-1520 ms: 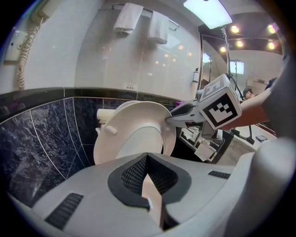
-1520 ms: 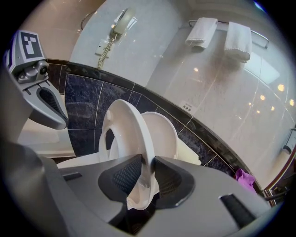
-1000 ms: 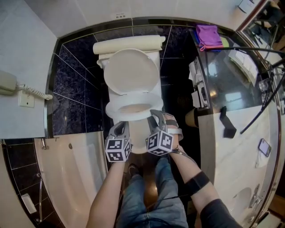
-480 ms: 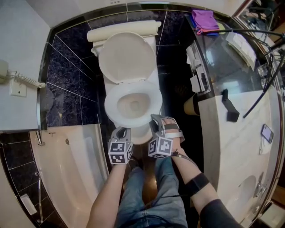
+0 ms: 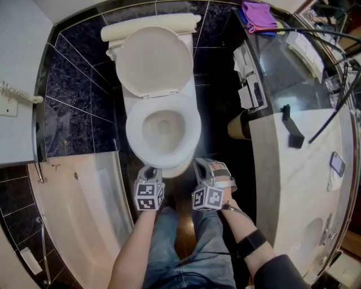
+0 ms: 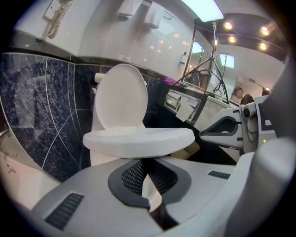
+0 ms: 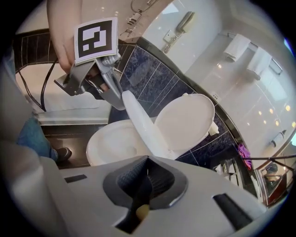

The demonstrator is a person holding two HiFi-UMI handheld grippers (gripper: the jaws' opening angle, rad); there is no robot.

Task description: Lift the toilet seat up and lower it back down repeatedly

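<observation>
The white toilet stands with its lid (image 5: 155, 59) upright against the tank. The seat (image 5: 163, 130) lies flat on the bowl. Both grippers hover just in front of the bowl's front rim and touch nothing. My left gripper (image 5: 148, 171) is shut and sits below the seat's front edge (image 6: 138, 139). Its white fingers (image 7: 138, 125) look like one closed blade in the right gripper view. My right gripper (image 5: 198, 163) has just been closing and is now shut, with nothing between its pads (image 7: 155, 178).
A bathtub (image 5: 84, 214) lies to the left. On the right are a counter with a glass basin (image 5: 293, 73), a paper roll (image 5: 240, 125) and a purple cloth (image 5: 259, 14). A wall phone (image 5: 8, 96) hangs far left. The person's jeans (image 5: 180, 242) are below the grippers.
The seat was tilted up slightly at its front edge and now rests flat on the bowl. Both grippers have drawn back from the rim toward the person and dropped lower.
</observation>
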